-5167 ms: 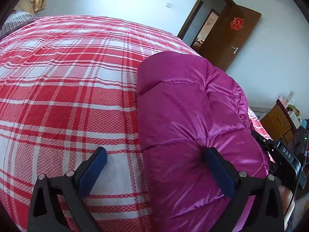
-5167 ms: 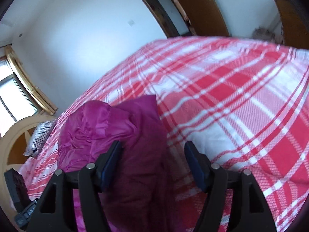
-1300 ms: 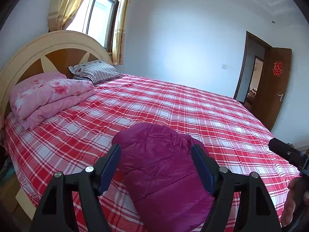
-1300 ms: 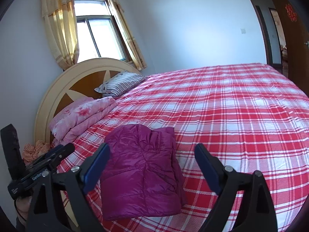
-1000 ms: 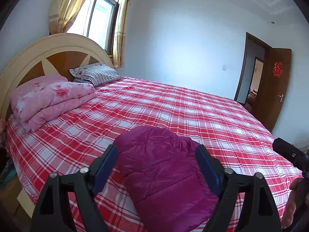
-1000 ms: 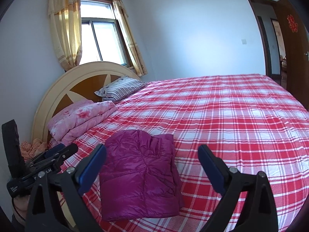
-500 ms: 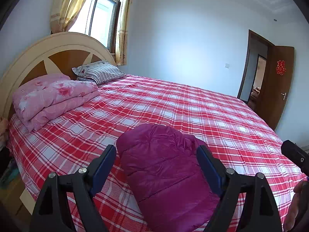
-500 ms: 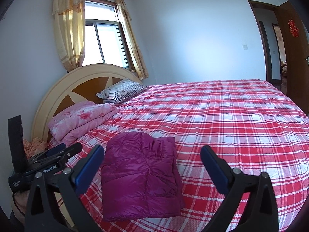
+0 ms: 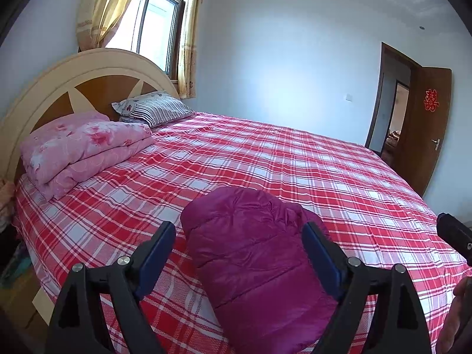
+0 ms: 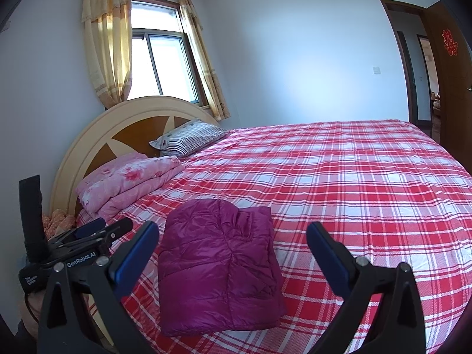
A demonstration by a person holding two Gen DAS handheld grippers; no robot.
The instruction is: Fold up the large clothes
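Observation:
A magenta puffer jacket [image 9: 256,259] lies folded into a compact rectangle near the front edge of the bed; it also shows in the right wrist view [image 10: 219,268]. My left gripper [image 9: 239,253] is open and empty, held back from the bed and above the jacket. My right gripper [image 10: 233,250] is open and empty, also held back, with the jacket between its fingers in the view. The left gripper's body [image 10: 73,250] shows at the left of the right wrist view. Neither gripper touches the jacket.
The bed [image 9: 324,177] has a red and white plaid sheet. A folded pink quilt [image 9: 82,147] and a striped pillow [image 9: 153,110] lie by the rounded headboard [image 9: 59,88]. A window with yellow curtains [image 10: 156,62] is behind. A brown door [image 9: 427,129] stands open at right.
Both grippers have drawn back and risen from the jacket over the past seconds; in the last second the views shifted only slightly. The folded jacket has stayed in place.

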